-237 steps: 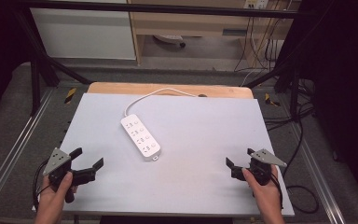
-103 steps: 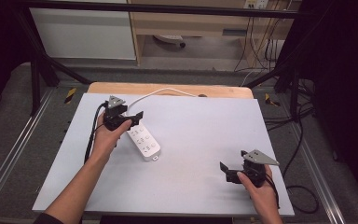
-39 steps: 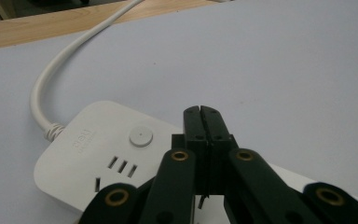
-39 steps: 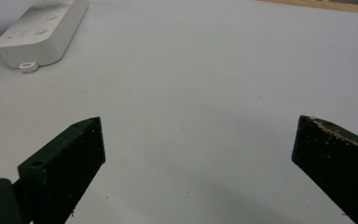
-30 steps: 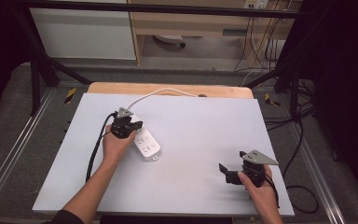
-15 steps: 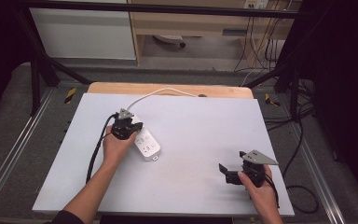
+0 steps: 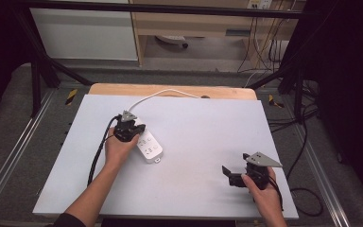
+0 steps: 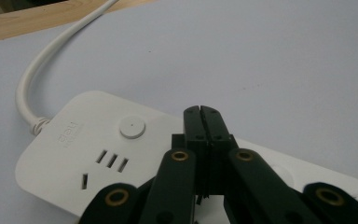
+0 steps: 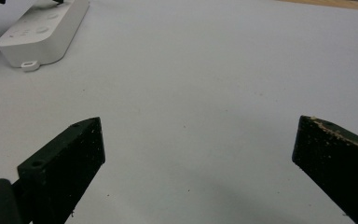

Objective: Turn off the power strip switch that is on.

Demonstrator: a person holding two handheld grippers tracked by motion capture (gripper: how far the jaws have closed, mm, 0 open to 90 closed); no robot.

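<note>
A white table carries a white power strip left of its middle, lying at a slant, its white cord curving away to the wooden far edge. The left gripper sits over the strip's cord end, jaws pressed together with nothing between them, tips just beside the round button. The right gripper hovers near the table's right front, well apart from the strip, jaws spread wide and empty.

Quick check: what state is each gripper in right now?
Left gripper: closed, empty, fingers over the power strip near its round button.
Right gripper: open, empty.
</note>
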